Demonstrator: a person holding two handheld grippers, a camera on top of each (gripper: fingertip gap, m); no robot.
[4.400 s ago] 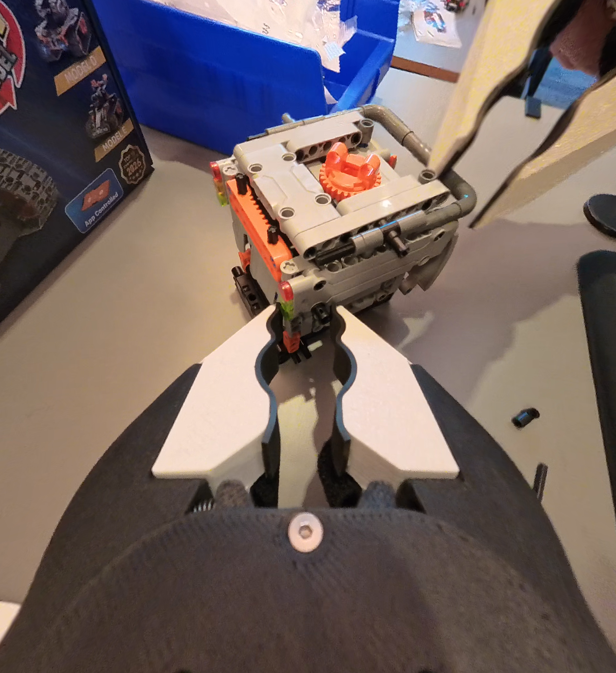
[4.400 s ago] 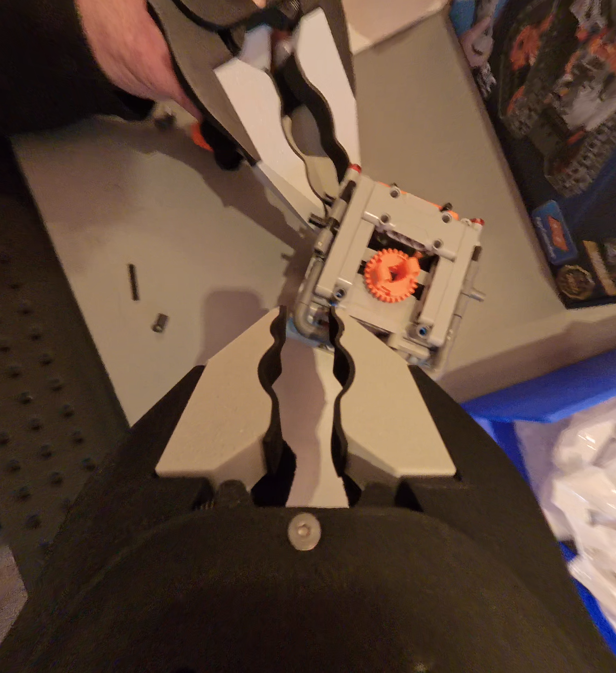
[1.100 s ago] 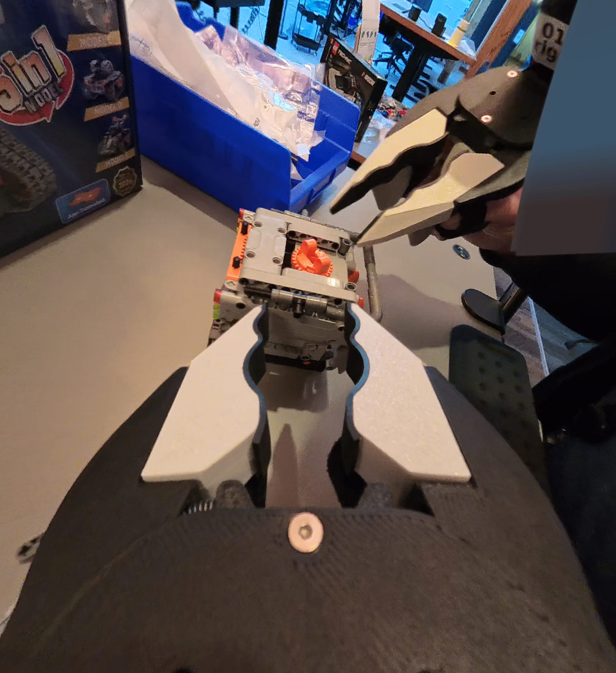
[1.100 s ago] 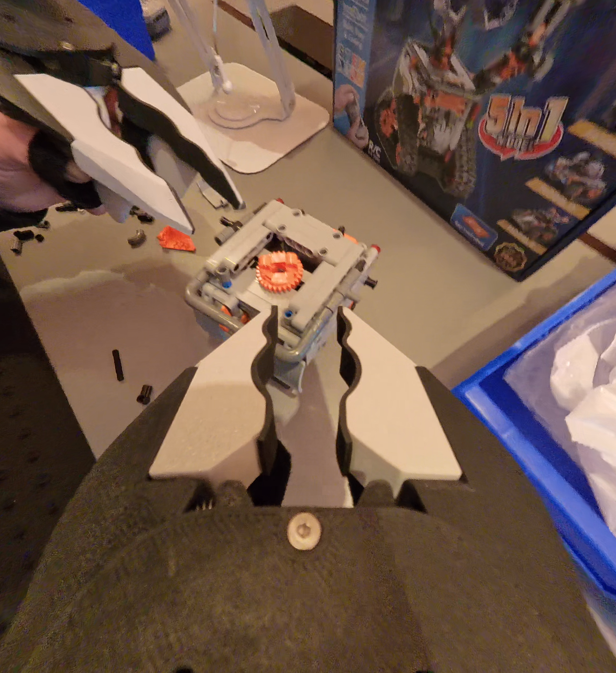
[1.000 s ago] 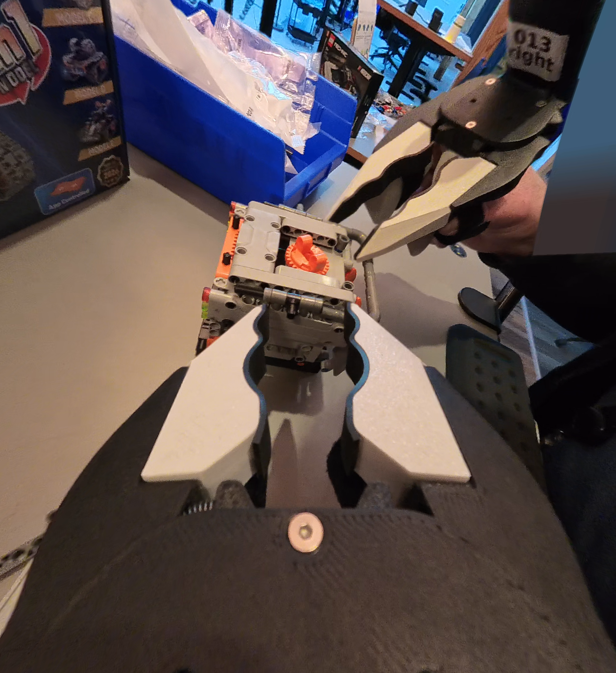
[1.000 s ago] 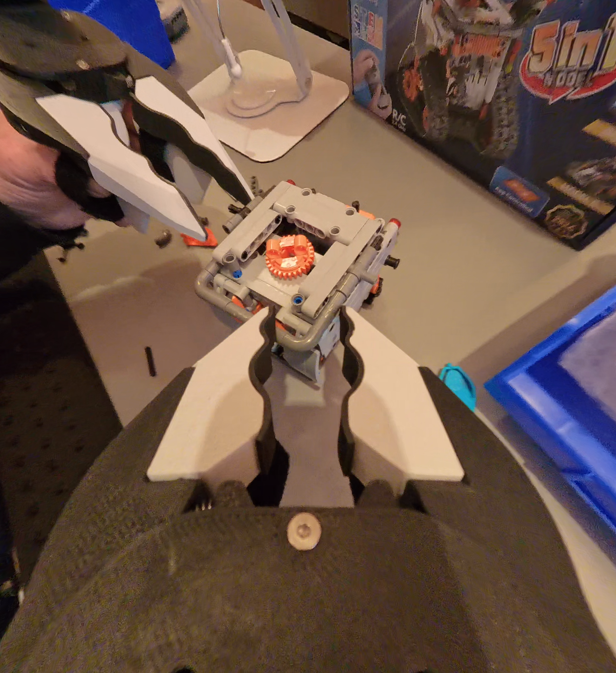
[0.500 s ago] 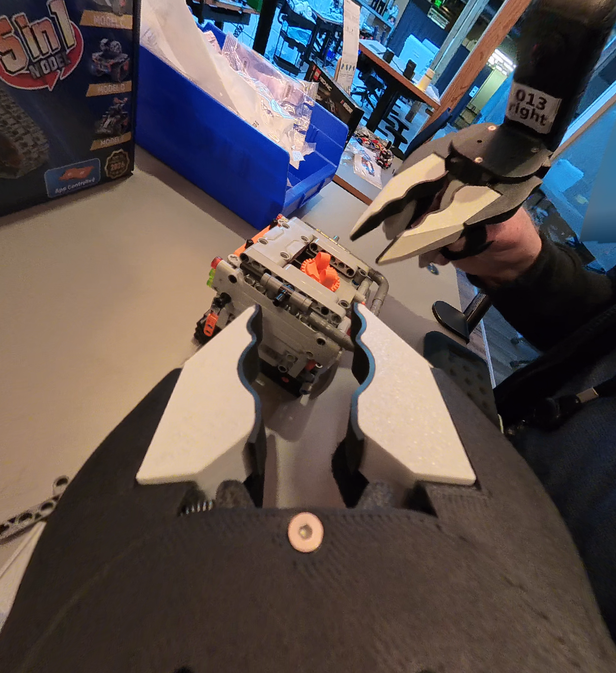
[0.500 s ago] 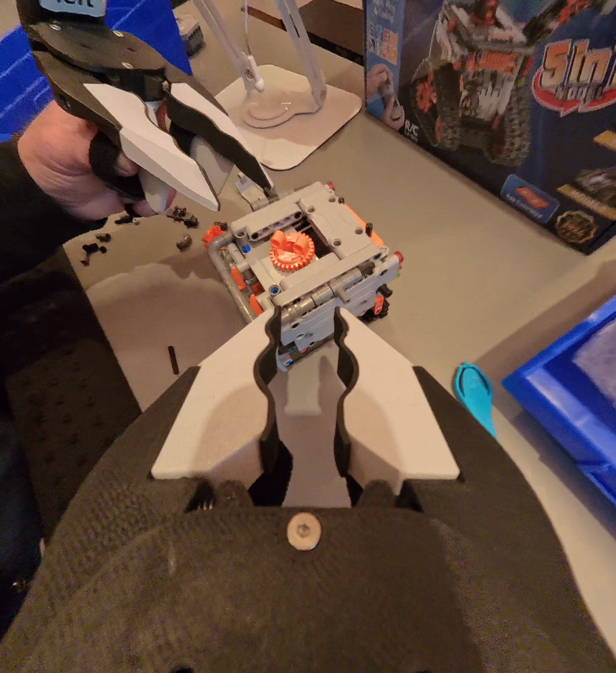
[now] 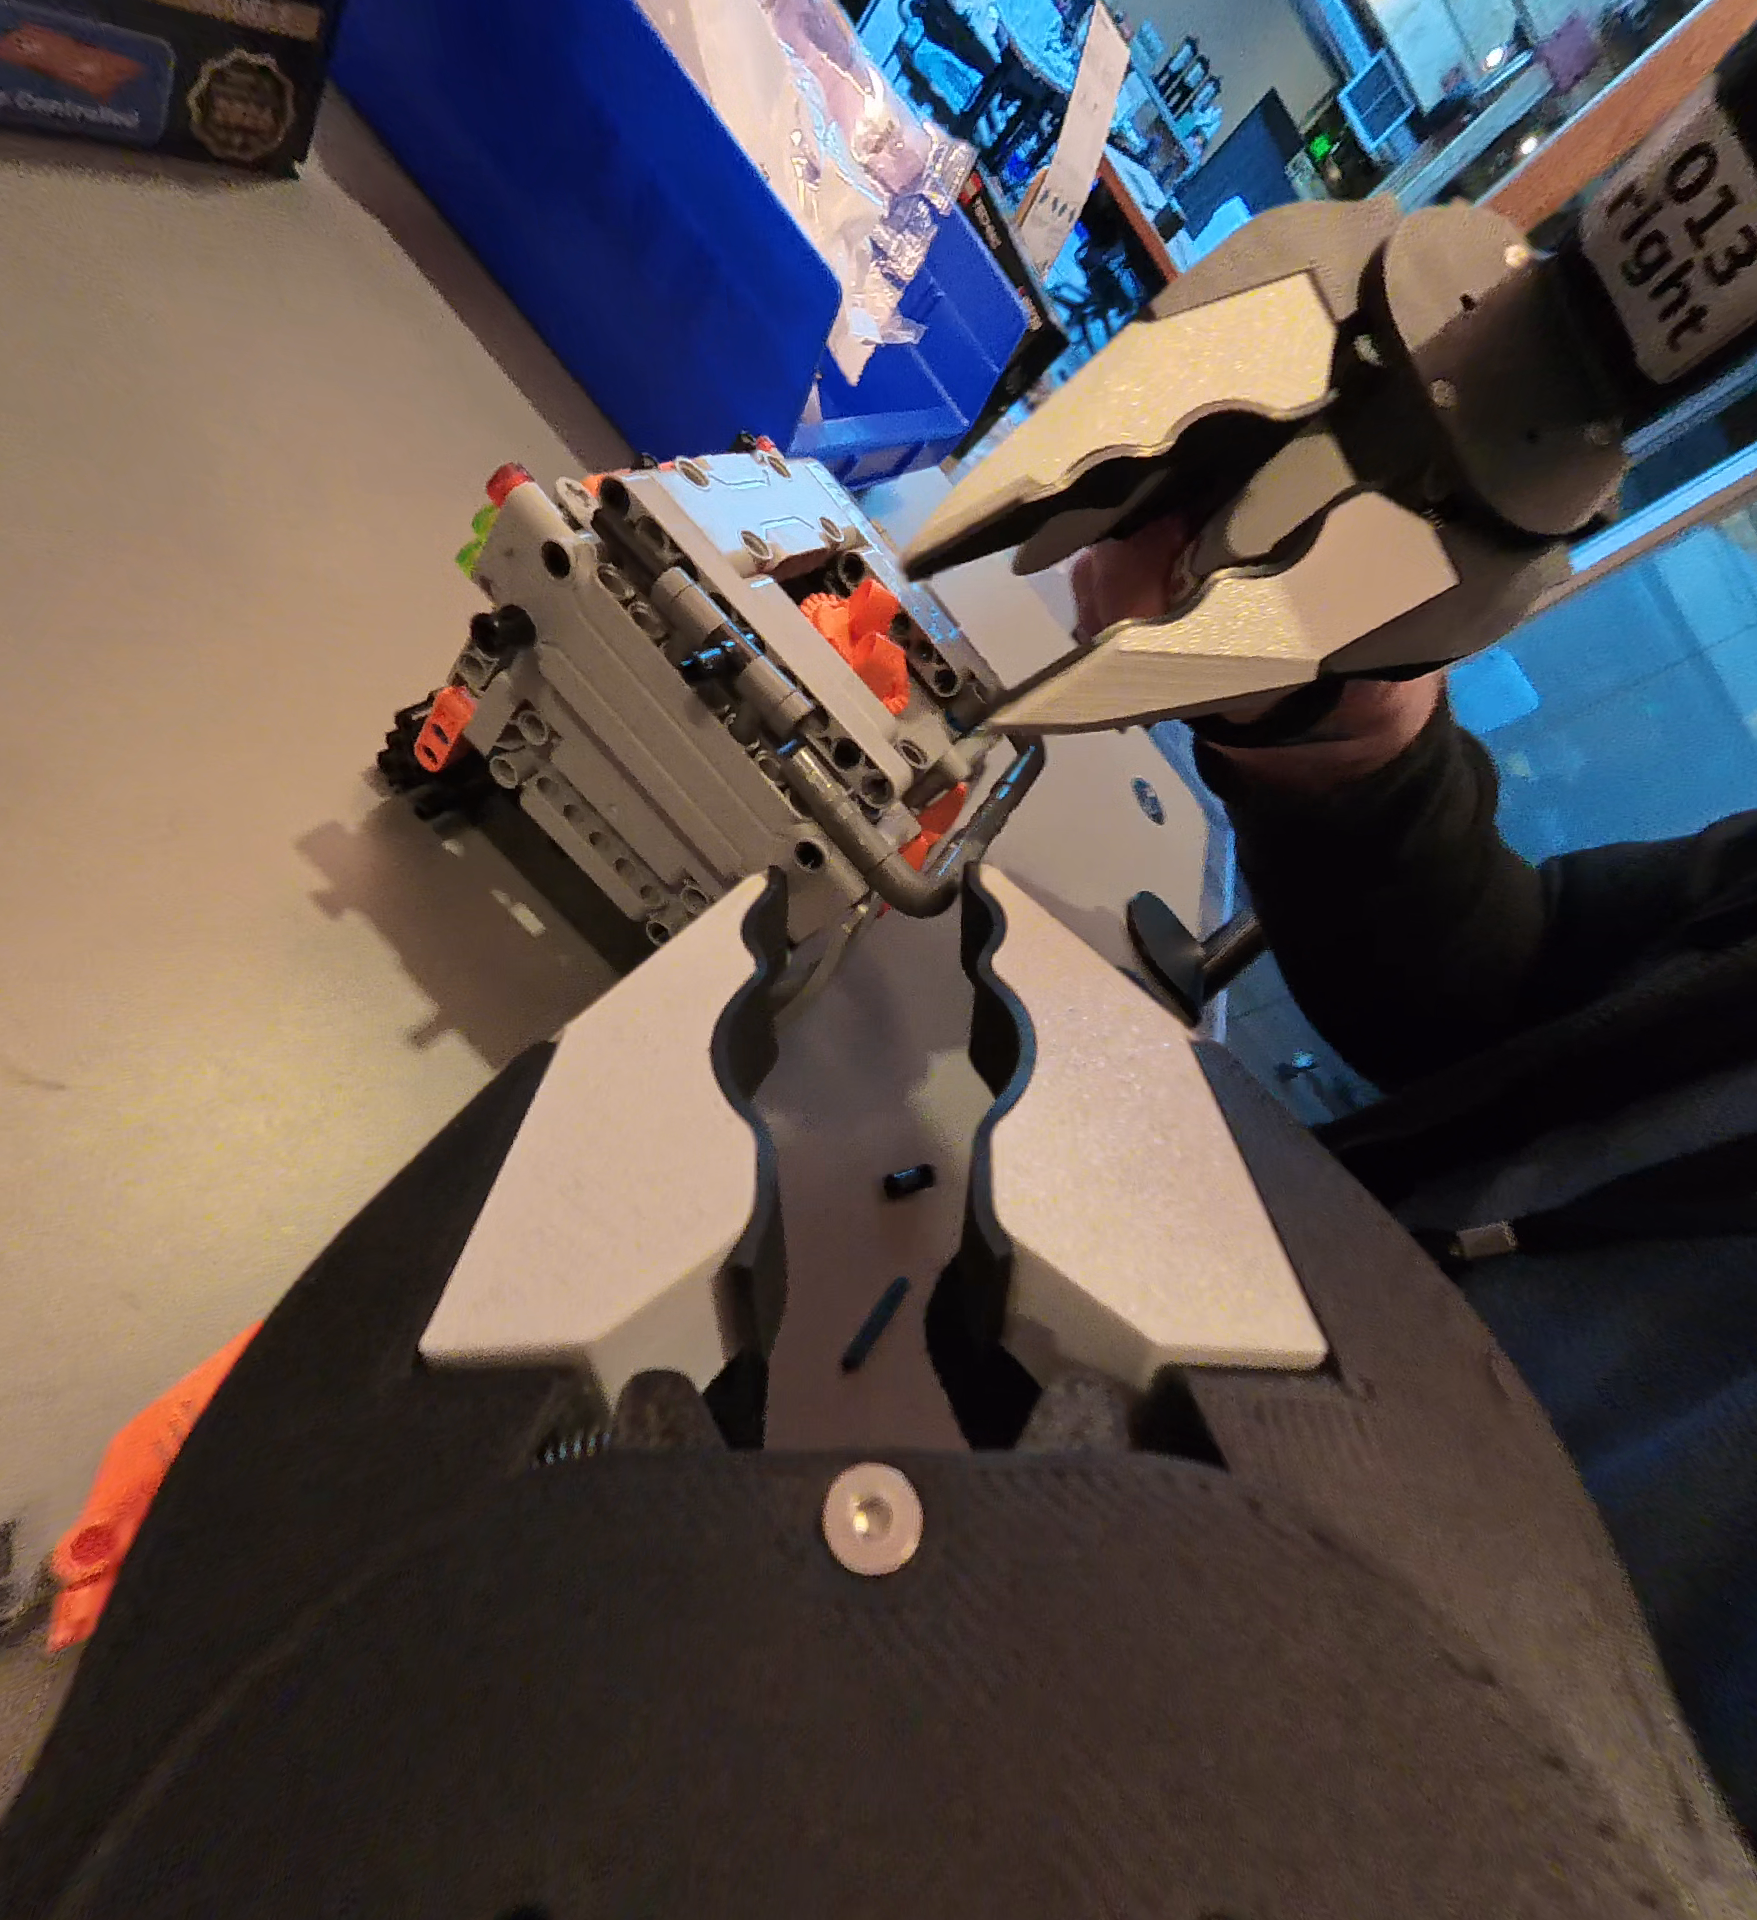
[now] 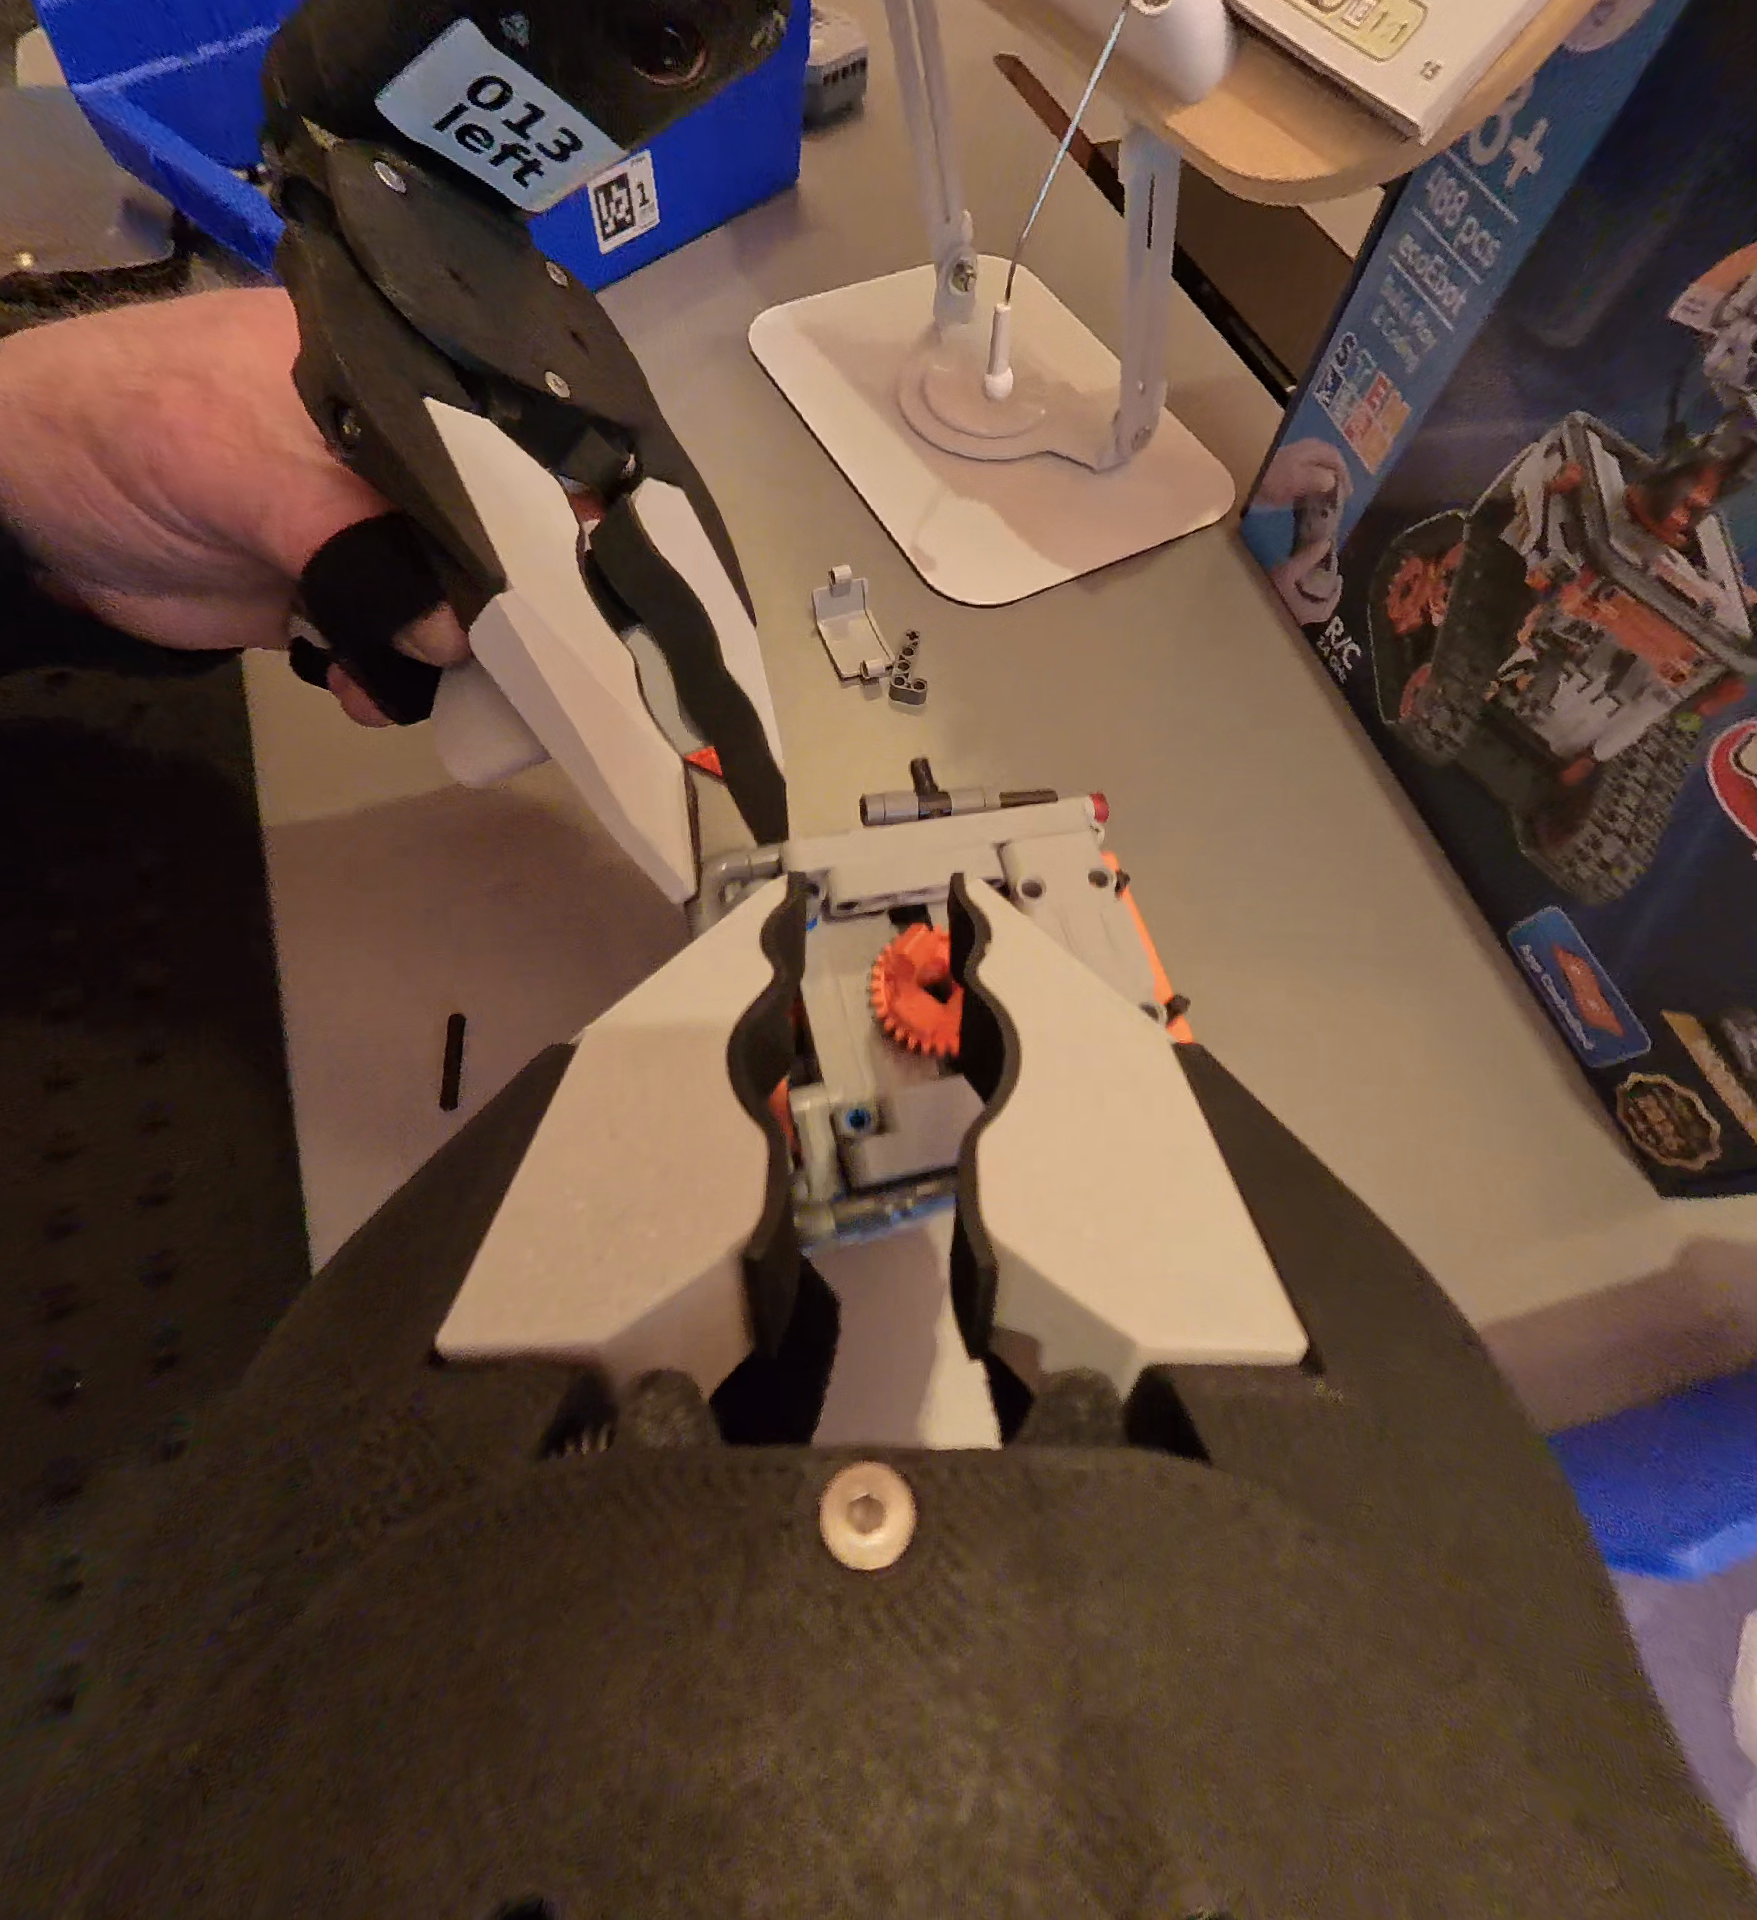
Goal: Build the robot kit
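Observation:
A grey brick-built model (image 9: 687,686) with an orange gear (image 9: 858,639) on top stands on the grey table (image 9: 126,831). My left gripper (image 9: 869,894) is open, and its tips straddle the corner of the model's curved grey tube (image 9: 915,896). It also shows in the right wrist view (image 10: 728,862), held by a hand. My right gripper (image 10: 879,894) is open and hovers over the model's top (image 10: 957,831), with the orange gear (image 10: 905,987) between its fingers. In the left wrist view the right gripper (image 9: 957,644) has its lower tip at the model's top edge.
A blue bin (image 9: 625,229) with plastic bags stands behind the model. A dark printed box (image 10: 1580,623) is on the table's right, and a white lamp base (image 10: 988,436) beyond. Loose grey parts (image 10: 863,634), a black pin (image 10: 453,1060) and an orange piece (image 9: 136,1475) lie around. A black dotted surface (image 10: 74,1143) borders the table. About 4 centimeters separates my left fingertips from my right.
My left gripper has tilted, narrowed its gap and moved from the model's side to its tube corner. My right gripper has moved forward over the top, above the gear.

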